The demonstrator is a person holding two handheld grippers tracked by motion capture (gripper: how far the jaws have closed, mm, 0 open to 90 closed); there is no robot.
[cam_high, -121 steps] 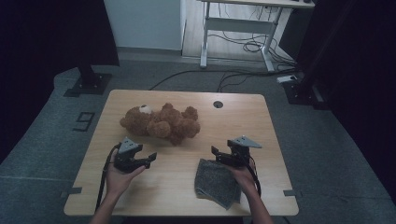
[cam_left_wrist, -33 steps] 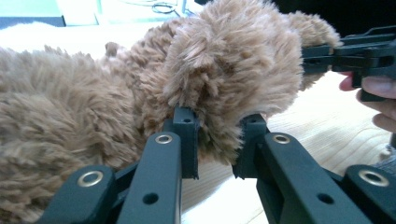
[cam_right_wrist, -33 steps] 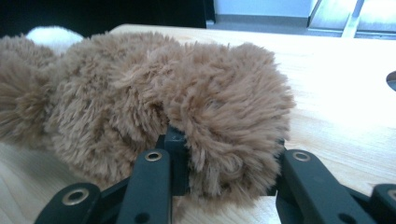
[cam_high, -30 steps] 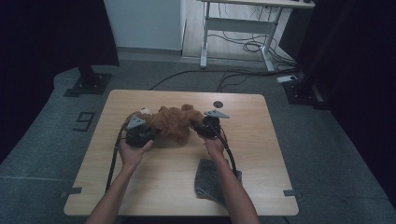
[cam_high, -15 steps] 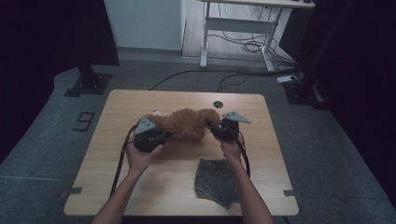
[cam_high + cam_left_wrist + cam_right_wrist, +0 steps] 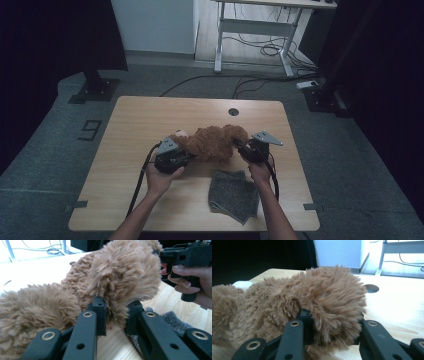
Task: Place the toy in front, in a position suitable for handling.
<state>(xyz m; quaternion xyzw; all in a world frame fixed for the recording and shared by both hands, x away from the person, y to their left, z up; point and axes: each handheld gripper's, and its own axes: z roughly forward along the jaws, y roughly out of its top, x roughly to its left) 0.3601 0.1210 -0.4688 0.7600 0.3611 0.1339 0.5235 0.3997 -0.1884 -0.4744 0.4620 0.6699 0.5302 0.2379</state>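
Plush bear carried between 2 grippers, above the surface

The left gripper [image 6: 184,154] and right gripper [image 6: 244,149] each clenched a tuft of the brown plush bear [image 6: 215,142], just behind the grey cloth [image 6: 234,195]; keeping both hands level and moving together should stop the fur slipping free

plush bear [image 6: 215,142] mid-table [image 6: 150,115], cloth [image 6: 233,195] before it

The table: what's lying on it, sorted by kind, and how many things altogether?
Brown plush teddy bear: 1
Grey cloth: 1
Hand-held grippers, left gripper and right gripper, each clamped on the bear: 2
Total: 4
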